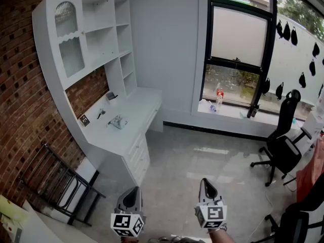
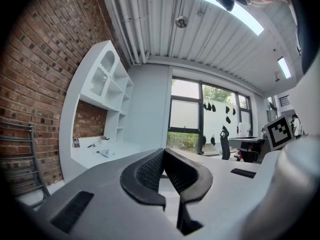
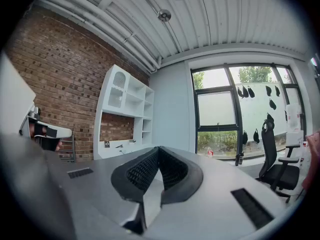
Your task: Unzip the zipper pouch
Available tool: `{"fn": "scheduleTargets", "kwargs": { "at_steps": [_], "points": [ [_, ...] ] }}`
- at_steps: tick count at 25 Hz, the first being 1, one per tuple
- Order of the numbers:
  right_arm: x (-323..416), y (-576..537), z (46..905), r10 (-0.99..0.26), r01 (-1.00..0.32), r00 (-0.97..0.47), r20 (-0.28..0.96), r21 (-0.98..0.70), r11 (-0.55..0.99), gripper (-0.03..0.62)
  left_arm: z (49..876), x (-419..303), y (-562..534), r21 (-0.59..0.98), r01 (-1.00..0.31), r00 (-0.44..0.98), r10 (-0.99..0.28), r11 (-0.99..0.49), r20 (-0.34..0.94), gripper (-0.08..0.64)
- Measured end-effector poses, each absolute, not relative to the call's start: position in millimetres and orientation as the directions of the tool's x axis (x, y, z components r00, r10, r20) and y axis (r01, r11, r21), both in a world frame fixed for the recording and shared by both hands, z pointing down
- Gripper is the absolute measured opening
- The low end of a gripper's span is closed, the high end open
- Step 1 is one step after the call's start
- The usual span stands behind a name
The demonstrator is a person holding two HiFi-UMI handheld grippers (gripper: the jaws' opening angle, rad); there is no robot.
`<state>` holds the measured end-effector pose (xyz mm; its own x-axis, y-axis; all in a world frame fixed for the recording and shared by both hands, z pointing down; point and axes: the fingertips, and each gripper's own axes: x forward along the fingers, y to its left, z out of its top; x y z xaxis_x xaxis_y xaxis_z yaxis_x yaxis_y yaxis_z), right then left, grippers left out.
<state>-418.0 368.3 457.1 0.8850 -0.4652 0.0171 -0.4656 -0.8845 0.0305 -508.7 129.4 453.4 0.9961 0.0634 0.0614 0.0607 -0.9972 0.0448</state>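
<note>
White desk (image 1: 132, 135) is standing against the brick wall (image 1: 20, 105), with white shelving (image 1: 93, 32) rising above it. A small pale grey thing (image 1: 117, 121) is lying near the middle of the desktop, between the back edge by the bricks and the front edge over the drawers. It may be the zipper pouch, but it is too small to tell. A few smaller dark items are sitting closer to the back edge.

Both tools are hanging in the air over the floor, well apart from the desk and from that grey thing, which is lying ahead of them and off to the left.

The left gripper (image 1: 133, 190) is pointing level into the room. In its own view its jaws (image 2: 163, 152) are pressing together at the tips with nothing between them.

The right gripper (image 1: 204, 183) is riding beside it, just as level. Its jaws (image 3: 158, 149) are meeting too and holding nothing.

To the right, black office chairs (image 1: 283, 146) are standing beneath the window (image 1: 238, 34).
</note>
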Motion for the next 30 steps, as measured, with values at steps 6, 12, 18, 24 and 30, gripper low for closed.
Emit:
{"fn": "scheduleTargets", "kwargs": {
  "at_steps": [6,12,18,24,30],
  "points": [
    [-418.3,372.6,455.4,-0.472,-0.473,0.881,0.022,0.036,-0.880,0.000,453.3,-503.0,138.5,0.058,0.073,0.995,0.076,-0.996,0.060,0.002],
    [-413.1,383.5,452.8,-0.434,-0.434,0.901,-0.017,-0.027,-0.900,0.000,453.2,-498.2,145.0,0.057,0.102,0.994,0.104,-0.993,0.043,0.003],
    [-408.3,391.9,456.0,-0.417,-0.417,0.909,-0.017,-0.013,-0.909,0.000,455.7,-488.6,154.5,0.069,0.132,0.990,0.135,-0.989,0.039,0.003],
    [-401.6,398.4,461.2,-0.444,-0.444,0.896,0.000,-0.006,-0.896,0.137,457.4,-476.9,169.4,0.077,0.160,0.986,0.164,-0.984,0.038,0.037],
    [-395.4,397.3,463.7,-0.481,-0.481,0.876,0.006,-0.001,-0.876,0.264,456.0,-465.6,182.8,0.062,0.199,0.979,0.201,-0.978,0.038,0.145]
  ]
}}
